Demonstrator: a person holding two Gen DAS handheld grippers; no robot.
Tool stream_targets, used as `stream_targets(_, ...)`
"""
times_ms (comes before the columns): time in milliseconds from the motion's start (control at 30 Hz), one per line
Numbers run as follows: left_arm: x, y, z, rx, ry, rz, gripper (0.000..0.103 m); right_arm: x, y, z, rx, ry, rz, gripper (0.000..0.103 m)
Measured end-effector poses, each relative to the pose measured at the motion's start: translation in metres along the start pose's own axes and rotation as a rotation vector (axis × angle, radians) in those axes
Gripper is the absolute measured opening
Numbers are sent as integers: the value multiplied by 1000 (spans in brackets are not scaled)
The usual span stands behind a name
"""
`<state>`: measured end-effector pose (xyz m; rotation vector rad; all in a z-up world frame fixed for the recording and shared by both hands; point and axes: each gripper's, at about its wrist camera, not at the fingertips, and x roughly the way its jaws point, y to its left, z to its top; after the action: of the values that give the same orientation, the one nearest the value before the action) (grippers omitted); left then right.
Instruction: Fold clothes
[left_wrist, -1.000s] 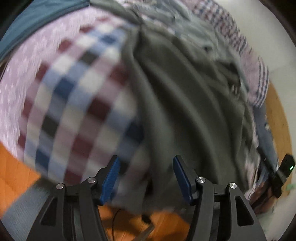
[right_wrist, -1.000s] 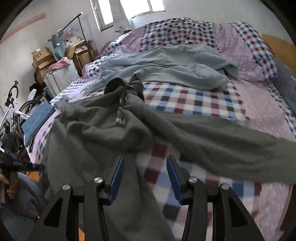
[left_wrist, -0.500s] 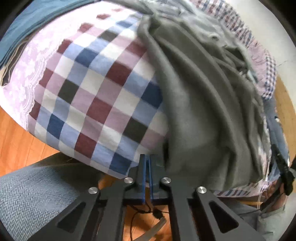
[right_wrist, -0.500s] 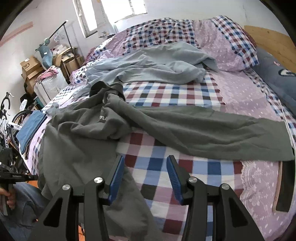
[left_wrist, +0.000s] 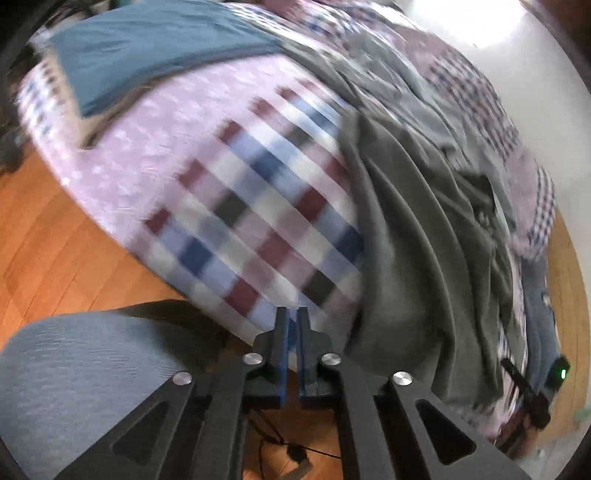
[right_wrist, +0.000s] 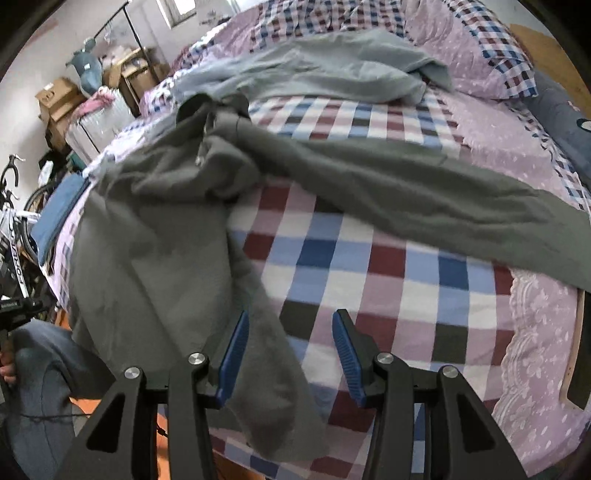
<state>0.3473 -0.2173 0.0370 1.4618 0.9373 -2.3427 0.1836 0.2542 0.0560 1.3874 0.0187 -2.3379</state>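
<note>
A dark grey garment (right_wrist: 406, 195) sprawls over the checked bed cover (right_wrist: 369, 266), one long part stretched to the right, its lower part hanging off the near edge. In the left wrist view the same garment (left_wrist: 424, 258) drapes down the bed's side at the right. My left gripper (left_wrist: 291, 314) is just left of that hanging cloth; its jaws are opening, a narrow gap shows and nothing is between them. Just above the bed edge, my right gripper (right_wrist: 290, 321) is open, with the garment's hem lying under and between its fingers, untouched by the pads.
A light grey garment (right_wrist: 325, 70) lies bunched farther up the bed, near the pillows (right_wrist: 491, 62). A folded blue cloth (left_wrist: 147, 48) rests on the bed's corner. Wooden floor (left_wrist: 55, 251) and a person's trouser leg (left_wrist: 74, 387) are below. Boxes and a bicycle (right_wrist: 14, 229) crowd the left wall.
My left gripper shut from wide open, drew back off the grey cloth's edge, and now shows a slight gap. My right gripper sank closer to the garment's hem.
</note>
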Motion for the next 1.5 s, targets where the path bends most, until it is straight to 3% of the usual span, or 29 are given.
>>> stream_targets(33,5,-7,0,35,16,-2,31,0,1,-2,-6,5,-1,50)
stream_targets(100,13,-20,-3,92,32,5,60,-1,3,-5,-9,9,-3,49)
stream_targets(233,22,-26,-7,148,47,72,61,-1,4,-10,-14,19,-15,41)
stream_targets(333,30,-26,-6,158,66,114,61,-1,5,-14,-15,23,-23,40)
stream_targets(467,50,-41,-10,254,118,170,61,0,8,-17,-16,27,-28,40)
stream_targets(500,55,-45,-11,280,132,177,60,0,9,-17,-17,27,-29,40)
stream_targets(567,60,-51,-13,319,150,180,48,0,10,-18,-21,26,-32,39)
stream_targets(633,56,-50,-12,301,153,148,9,-1,11,-19,-23,23,-43,25)
stream_targets(667,52,-48,-11,286,150,137,5,-1,11,-19,-25,20,-51,16)
stream_targets(700,48,-46,-10,272,147,125,4,-2,12,-20,-25,18,-59,0)
stream_targets(767,37,-42,-7,241,126,91,2,-7,14,-22,-22,7,-65,1)
stream_targets(933,-14,-26,2,135,-12,25,1,-34,22,-33,-6,-42,-58,0)
stream_targets(1100,-58,13,-5,2,-97,-14,1,-65,31,-54,20,-43,-40,0)
stream_targets(1300,-40,25,8,-94,-77,-11,1,-97,24,-66,58,-43,-80,0)
stream_targets(1367,-55,33,1,-115,-83,-8,2,-101,19,-65,61,-39,-118,1)
stream_targets(1500,-40,30,6,-137,-78,-2,2,-98,12,-63,92,-50,-128,5)
